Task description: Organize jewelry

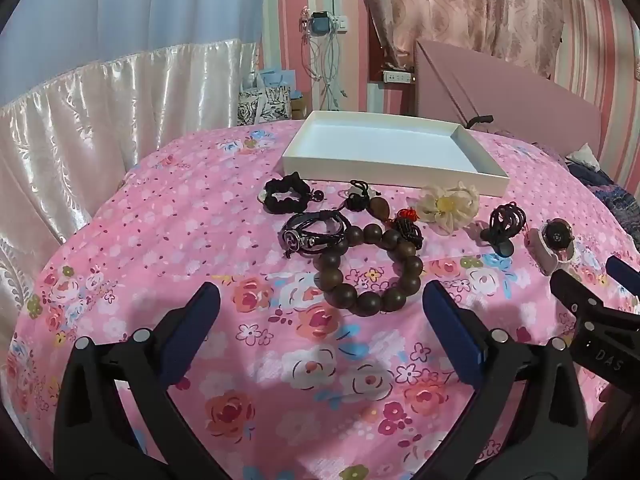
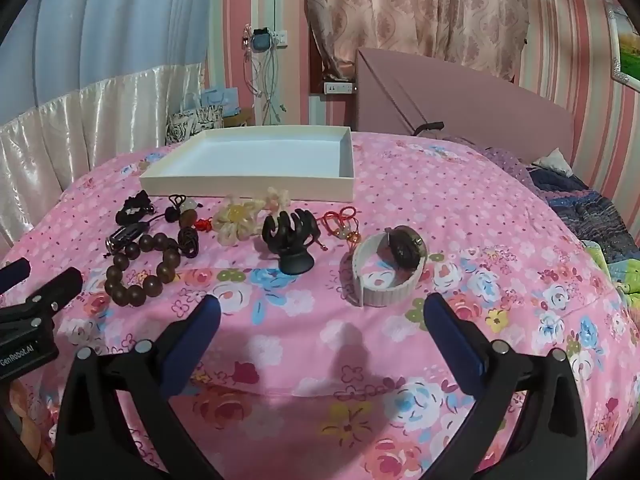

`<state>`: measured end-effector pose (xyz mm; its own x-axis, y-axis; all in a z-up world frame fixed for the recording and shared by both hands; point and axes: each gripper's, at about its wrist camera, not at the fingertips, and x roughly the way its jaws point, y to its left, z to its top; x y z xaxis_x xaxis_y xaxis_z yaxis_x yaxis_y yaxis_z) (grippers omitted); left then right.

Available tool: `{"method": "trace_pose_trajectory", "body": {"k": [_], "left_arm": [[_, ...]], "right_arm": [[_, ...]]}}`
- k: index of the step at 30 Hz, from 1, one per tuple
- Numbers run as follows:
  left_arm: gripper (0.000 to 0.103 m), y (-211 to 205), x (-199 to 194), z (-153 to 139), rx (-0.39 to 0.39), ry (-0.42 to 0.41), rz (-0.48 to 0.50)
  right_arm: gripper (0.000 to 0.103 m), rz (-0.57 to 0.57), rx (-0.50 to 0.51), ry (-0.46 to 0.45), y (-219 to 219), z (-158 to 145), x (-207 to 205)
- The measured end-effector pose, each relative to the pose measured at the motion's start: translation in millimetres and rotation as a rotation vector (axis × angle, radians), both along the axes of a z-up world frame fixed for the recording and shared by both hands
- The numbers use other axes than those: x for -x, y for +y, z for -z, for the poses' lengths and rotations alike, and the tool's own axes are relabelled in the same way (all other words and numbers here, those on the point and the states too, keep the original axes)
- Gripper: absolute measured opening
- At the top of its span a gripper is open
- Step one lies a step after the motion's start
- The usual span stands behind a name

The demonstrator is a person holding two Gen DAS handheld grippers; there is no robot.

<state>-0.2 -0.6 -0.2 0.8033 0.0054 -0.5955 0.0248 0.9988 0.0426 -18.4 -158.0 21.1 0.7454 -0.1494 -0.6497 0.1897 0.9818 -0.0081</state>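
Jewelry lies in a row on the pink floral bedspread (image 1: 200,220). A brown wooden bead bracelet (image 1: 370,268) rests just ahead of my left gripper (image 1: 320,296), which is open and holds nothing. Behind it lie a black leather bracelet (image 1: 314,234), a black scrunchie (image 1: 286,192), a cream flower hair tie (image 1: 450,204) and a black hair claw (image 1: 505,226). My right gripper (image 2: 320,308) stands open and empty, facing a white watch (image 2: 388,270) and the black hair claw (image 2: 291,240). The white tray (image 1: 384,160) stands empty behind the row; the right wrist view shows it as the white tray (image 2: 248,188).
A pink headboard (image 2: 460,100) and curtains stand behind the bed. Crumpled dark bedding (image 2: 592,208) lies at the right. A white satin drape (image 1: 100,120) hangs at the left. Red cord trinkets (image 2: 344,222) lie between claw and watch.
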Motion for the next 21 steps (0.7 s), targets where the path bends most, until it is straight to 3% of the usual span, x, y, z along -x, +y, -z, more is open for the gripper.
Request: {"method": "trace_pose_trajectory", "body": {"k": [21], "left_arm": [[0.100,-0.7,-0.3,1.8,-0.013,0.001,0.002]], "right_arm": [[0.101,0.007,-0.002,-0.032,-0.8,-7.6,9.2]]}}
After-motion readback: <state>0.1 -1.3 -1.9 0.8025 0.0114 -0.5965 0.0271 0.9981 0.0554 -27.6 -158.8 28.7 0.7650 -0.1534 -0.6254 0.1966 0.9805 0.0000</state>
